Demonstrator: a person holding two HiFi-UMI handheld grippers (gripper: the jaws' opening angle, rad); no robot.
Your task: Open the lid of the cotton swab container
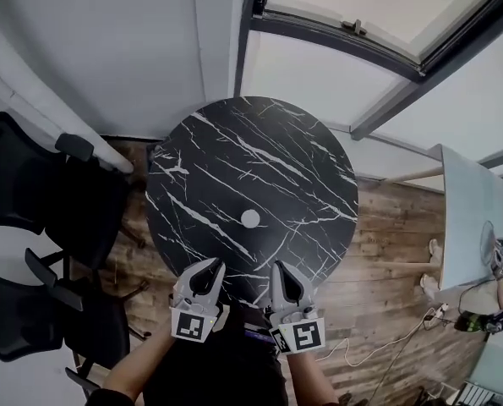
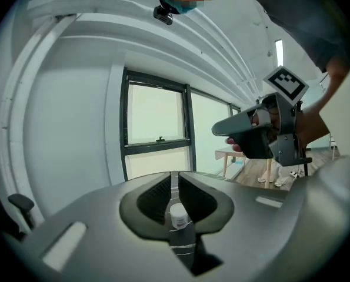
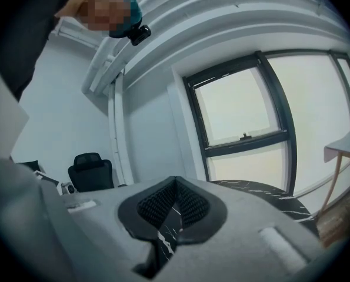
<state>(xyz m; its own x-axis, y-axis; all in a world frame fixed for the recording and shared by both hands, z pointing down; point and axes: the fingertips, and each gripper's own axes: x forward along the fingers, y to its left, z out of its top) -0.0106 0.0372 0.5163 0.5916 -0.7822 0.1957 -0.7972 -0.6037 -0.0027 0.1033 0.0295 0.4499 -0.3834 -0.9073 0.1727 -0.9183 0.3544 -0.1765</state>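
Container (image 1: 250, 218) is seen upright near the middle of the table (image 1: 234, 142). At the table's near edge, 2 grippers are held well apart from it: left gripper (image 1: 212, 265) with jaws slightly parted, right gripper (image 1: 279, 266) with jaws closed, both empty.

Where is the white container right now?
In the head view, the container stands near the middle of the round black table, ahead of the left gripper.
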